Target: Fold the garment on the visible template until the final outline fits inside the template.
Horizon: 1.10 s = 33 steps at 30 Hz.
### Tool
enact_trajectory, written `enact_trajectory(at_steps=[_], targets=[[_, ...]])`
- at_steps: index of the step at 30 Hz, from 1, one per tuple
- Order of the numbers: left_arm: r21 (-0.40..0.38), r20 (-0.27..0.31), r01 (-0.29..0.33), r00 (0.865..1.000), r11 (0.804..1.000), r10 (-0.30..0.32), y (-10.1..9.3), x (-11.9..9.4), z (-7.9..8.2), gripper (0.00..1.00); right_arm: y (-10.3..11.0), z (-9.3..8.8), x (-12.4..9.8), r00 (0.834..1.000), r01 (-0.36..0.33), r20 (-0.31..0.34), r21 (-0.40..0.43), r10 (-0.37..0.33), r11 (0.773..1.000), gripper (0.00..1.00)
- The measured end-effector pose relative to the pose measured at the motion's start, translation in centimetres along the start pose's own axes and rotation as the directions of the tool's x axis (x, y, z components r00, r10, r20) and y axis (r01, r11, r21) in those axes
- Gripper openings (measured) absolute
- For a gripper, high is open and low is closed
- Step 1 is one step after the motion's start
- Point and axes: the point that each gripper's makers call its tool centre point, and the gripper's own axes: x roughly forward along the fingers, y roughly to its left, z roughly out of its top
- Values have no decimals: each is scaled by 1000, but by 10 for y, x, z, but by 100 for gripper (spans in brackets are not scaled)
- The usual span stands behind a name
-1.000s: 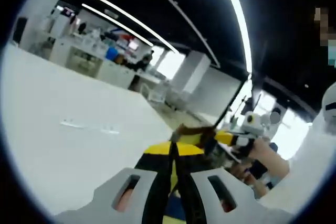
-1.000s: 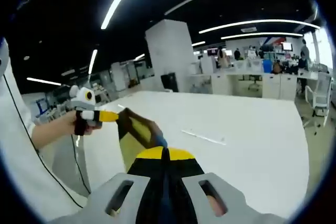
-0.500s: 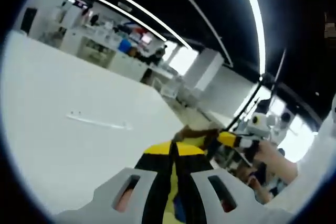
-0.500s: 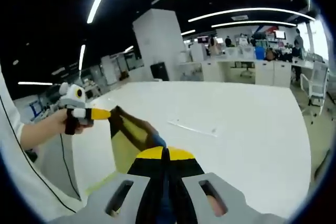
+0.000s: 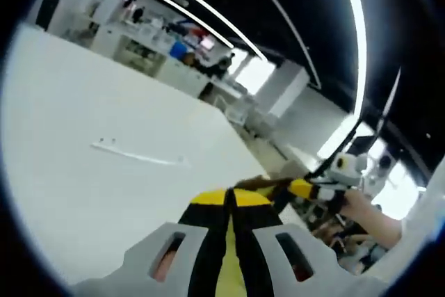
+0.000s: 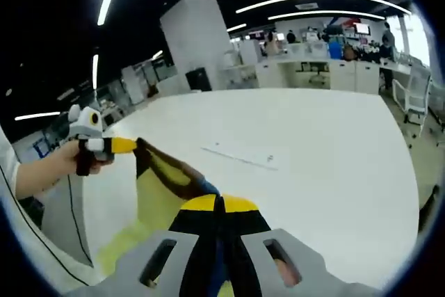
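1. Left gripper (image 5: 231, 203): jaws pressed together on a fold of the yellow-and-dark garment (image 6: 163, 186), held up above the white table (image 5: 83, 186). In the right gripper view it enters from the left, carried in a person's hand (image 6: 59, 165) with the forearm level.
2. Right gripper (image 6: 219, 206): jaws likewise clamped on the garment, lifted over the table. The cloth hangs stretched between the two grippers, clear of the table top.
3. A thin pale strip (image 6: 236, 156) lies on the table beyond the garment.
4. Change from the earlier frames: more yellow cloth now shows below the left gripper in the right gripper view; both cameras have tilted.
5. No legible writing or brand marks.
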Motion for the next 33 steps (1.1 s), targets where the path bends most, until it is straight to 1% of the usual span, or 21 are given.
enact_trajectory(at_steps=[2, 5, 13, 15, 19, 24, 28, 31, 33], targets=[[-4, -3, -5, 1000, 1000, 5, 6, 6, 1, 0, -4, -1, 6, 1000, 7, -5, 1, -7, 1000, 1], [-9, -11, -14, 1000, 1000, 13, 13, 14, 1, 0, -13, -4, 16, 999, 33, -21, -20, -33, 999, 1], [-6, -30, -24, 999, 1000, 23, 29, 31, -1, 0, -27, -10, 35, 998, 52, -34, -22, -52, 998, 1], [-10, -33, -27, 999, 1000, 26, 36, 38, -3, 0, -36, -12, 41, 998, 57, -37, -11, -58, 998, 1], [-18, -35, -47, 998, 999, 46, 49, 47, -5, 0, -44, -16, 50, 998, 59, -37, 55, -58, 997, 1], [-9, -42, -68, 997, 998, 67, 60, 57, -7, 0, -48, -20, 59, 996, 76, -53, 71, -73, 995, 1], [-5, -52, -89, 995, 996, 88, 71, 62, -7, 0, -49, -23, 66, 995, 82, -61, 102, -76, 991, 1], [-8, -63, -101, 993, 995, 100, 78, 67, -10, 0, -57, -33, 72, 990, 110, -92, 82, -102, 991, 1], [-11, -76, -103, 992, 995, 102, 82, 71, -14, 0, -60, -40, 77, 988, 119, -114, 88, -108, 989, 1]])
